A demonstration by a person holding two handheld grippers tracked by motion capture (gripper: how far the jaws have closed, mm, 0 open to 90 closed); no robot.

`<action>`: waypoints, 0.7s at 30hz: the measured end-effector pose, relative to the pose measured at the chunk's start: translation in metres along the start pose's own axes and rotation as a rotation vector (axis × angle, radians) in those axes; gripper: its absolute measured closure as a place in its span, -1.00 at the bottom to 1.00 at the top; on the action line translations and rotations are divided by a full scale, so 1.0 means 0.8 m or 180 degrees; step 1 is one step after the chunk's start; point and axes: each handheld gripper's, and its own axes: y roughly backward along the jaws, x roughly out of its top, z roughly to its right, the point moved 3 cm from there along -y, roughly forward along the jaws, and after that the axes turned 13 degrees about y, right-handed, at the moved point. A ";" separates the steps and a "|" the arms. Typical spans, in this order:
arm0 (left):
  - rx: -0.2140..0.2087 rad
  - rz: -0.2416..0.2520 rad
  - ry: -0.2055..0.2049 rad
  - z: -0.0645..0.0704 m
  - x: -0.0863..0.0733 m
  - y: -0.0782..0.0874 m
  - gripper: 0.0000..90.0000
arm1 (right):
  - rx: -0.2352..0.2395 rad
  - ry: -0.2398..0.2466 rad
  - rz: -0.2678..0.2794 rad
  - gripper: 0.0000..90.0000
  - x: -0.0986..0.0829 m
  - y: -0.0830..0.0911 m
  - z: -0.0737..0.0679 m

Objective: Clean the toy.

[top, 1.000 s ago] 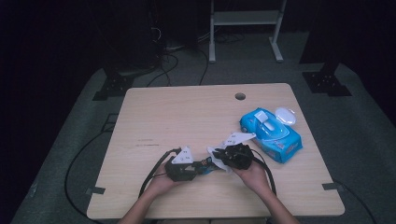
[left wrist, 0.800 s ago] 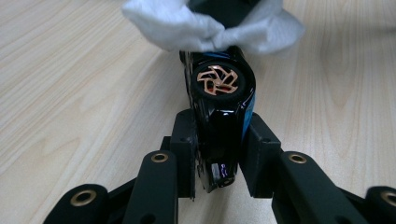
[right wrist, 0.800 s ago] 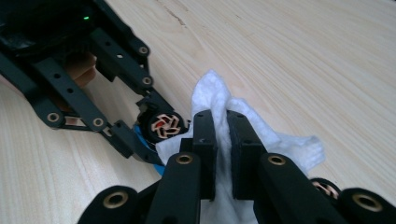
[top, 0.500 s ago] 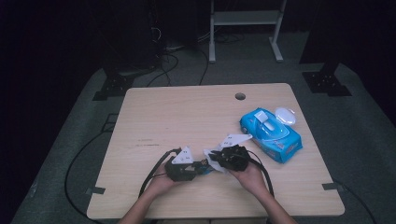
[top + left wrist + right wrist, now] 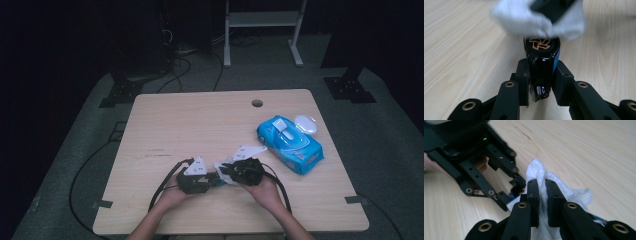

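Tabletop wipe [image 5: 541, 173] nearer left tool [image 5: 212, 180] than before.

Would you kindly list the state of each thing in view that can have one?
Left gripper: shut on small glossy black toy car.
Right gripper: shut on crumpled white wipe, pressed against the car.
Blue wet-wipes pack: flip lid open, lying flat on light wooden table.

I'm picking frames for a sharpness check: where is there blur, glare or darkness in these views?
Left gripper view: the white wipe at top is blurred, and the glossy black toy car carries small glare spots. Right gripper view: the jaws' bases at the bottom are soft. High view: the table is evenly lit, its surroundings dark.
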 end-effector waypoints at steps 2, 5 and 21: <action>0.0012 -0.0002 -0.0020 0.000 0.000 0.001 0.54 | 0.0053 0.0034 -0.0013 0.82 0.003 -0.002 -0.002; 0.0003 -0.0004 -0.0015 -0.001 0.000 0.001 0.55 | -0.0074 -0.0021 -0.0065 0.82 -0.003 0.005 0.010; 0.0044 -0.0011 -0.0040 -0.003 0.000 0.002 0.54 | -0.0582 -0.0233 -0.0235 0.82 -0.038 0.041 0.062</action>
